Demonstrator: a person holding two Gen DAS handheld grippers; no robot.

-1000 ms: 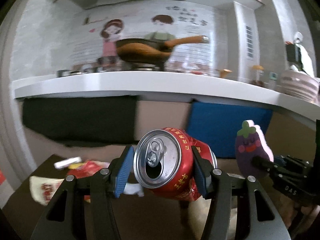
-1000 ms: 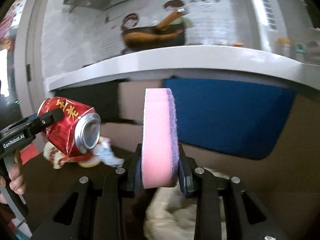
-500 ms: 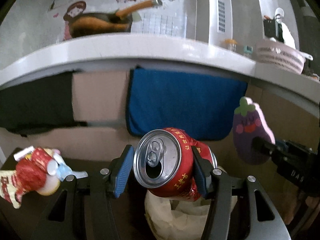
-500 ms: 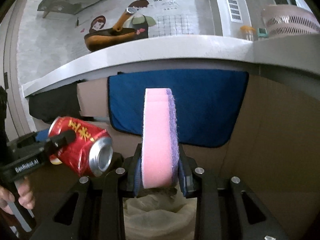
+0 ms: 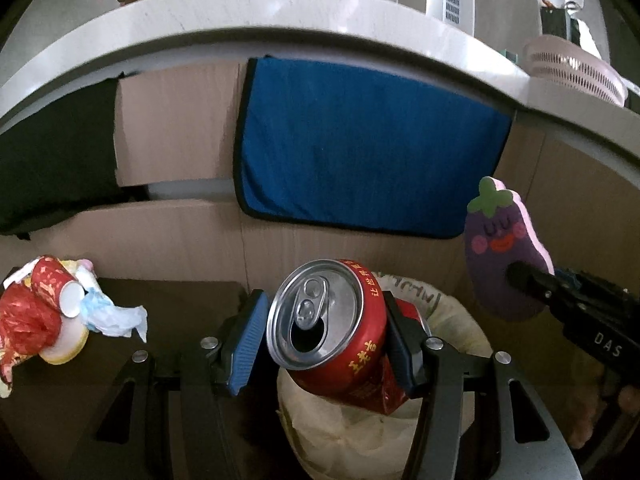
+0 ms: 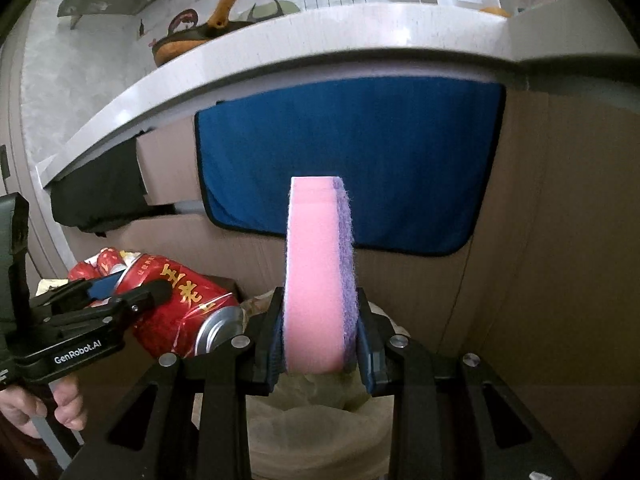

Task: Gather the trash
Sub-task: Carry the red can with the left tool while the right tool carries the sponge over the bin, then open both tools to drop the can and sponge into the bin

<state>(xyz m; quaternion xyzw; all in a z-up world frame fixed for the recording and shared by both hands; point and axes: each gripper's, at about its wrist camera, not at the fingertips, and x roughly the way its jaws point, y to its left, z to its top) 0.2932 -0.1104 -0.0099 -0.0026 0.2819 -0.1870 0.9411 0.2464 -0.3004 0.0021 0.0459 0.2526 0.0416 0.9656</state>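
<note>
Left gripper (image 5: 326, 338) clamps can (image 5: 340, 332), right gripper (image 6: 320, 340) clamps sponge (image 6: 318, 276), both above bag (image 5: 460, 320); neither dropped; litter (image 5: 52, 312) remains.

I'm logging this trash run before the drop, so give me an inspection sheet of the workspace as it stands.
Surface: dark table, cardboard wall behind it.
Job's things: dented red drink can and eggplant-shaped sponge held above the lined trash bin.
Clutter: red wrappers, paper cup and crumpled tissue piled at the table's left end.
Grippers: left gripper clamps the can; right gripper clamps the sponge.
Cables: nothing seen.
Surroundings: blue cloth and black cloth hang under a white counter; pink basket on top.
</note>
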